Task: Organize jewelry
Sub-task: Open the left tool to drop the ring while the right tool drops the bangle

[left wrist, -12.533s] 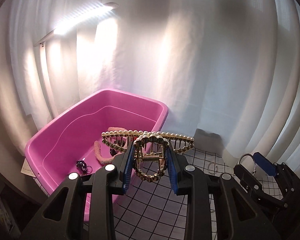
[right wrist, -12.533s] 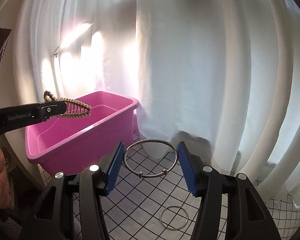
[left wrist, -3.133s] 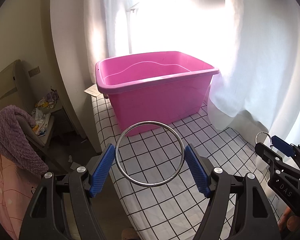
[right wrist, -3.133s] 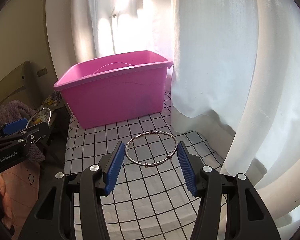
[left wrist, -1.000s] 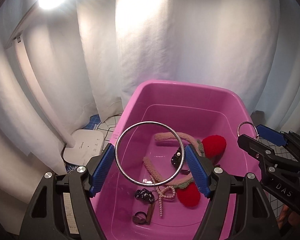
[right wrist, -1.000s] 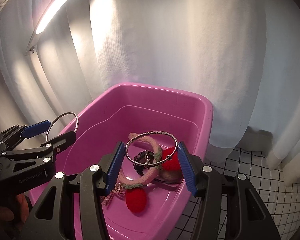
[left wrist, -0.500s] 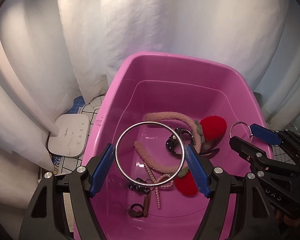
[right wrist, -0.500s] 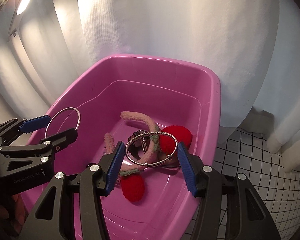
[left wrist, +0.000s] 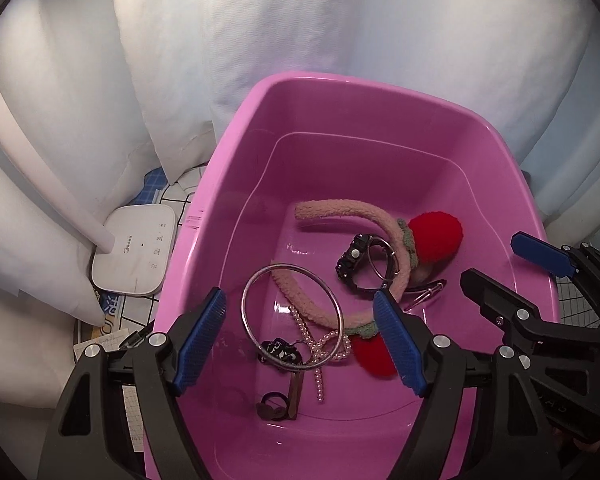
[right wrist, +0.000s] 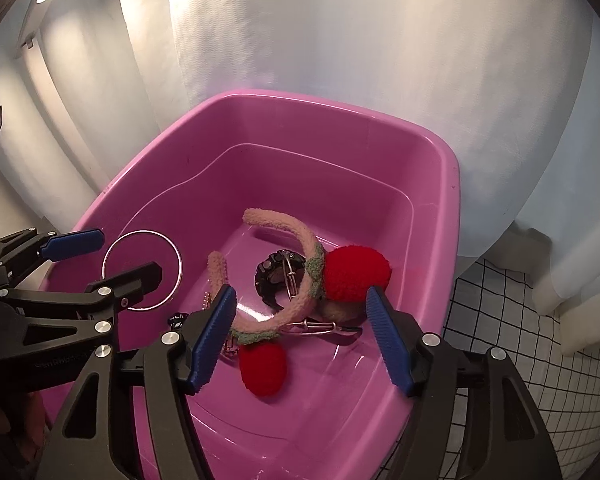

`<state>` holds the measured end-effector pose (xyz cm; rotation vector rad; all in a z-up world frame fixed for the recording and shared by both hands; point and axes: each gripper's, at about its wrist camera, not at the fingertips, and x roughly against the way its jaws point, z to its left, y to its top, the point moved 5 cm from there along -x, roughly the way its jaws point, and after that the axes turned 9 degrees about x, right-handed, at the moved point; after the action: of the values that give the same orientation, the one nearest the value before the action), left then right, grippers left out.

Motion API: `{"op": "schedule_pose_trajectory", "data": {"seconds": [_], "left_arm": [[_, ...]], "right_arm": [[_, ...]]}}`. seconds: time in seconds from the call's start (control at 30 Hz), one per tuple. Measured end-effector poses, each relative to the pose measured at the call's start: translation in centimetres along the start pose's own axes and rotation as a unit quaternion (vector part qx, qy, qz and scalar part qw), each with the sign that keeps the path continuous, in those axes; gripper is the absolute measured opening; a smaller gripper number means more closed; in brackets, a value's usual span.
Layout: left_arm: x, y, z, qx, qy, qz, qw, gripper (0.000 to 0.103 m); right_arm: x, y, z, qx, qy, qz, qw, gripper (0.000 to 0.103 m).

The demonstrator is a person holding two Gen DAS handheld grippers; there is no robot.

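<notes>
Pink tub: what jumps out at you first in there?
The pink tub fills both views, in front of white curtains. Inside lies a fuzzy headband with two red pompoms. A silver ring hangs loose between the left gripper's opening jaws.

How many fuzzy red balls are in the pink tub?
2. One red ball sits at the right of the tub, by the black watch; the other lies nearer, beside the pearl string. None seems hidden.
</notes>
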<state>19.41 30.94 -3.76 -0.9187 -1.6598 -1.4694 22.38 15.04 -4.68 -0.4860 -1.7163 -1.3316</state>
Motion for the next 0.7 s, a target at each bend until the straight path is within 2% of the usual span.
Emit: {"op": "schedule_pose_trajectory", "data": {"seconds": [0.13,0.27,0.33,0.7], "left_arm": [[0.1,0.1,0.1,0.010,-0.003,0.007,0.9999,0.076],[0.2,0.3,0.2,0.016,-0.005,0.009,0.9998,0.078],[0.4,0.5,0.4,0.016,0.008,0.001,0.9998,0.084],[0.8,0.7,0.6,0.024,0.005,-0.002,0.9997,0.088]], "right_arm": [[0.4,0.2,-0.4,-0.002,-0.014,-0.004,1.000,0.070],[0.6,0.2,-0.7,-0.011,-0.012,-0.005,1.000,0.070],[0.7,0.3,-0.7,-0.012,-0.010,-0.005,1.000,0.070],[1.1,0.4,-1.1,-0.019,-0.009,-0.011,1.000,0.070]]}}
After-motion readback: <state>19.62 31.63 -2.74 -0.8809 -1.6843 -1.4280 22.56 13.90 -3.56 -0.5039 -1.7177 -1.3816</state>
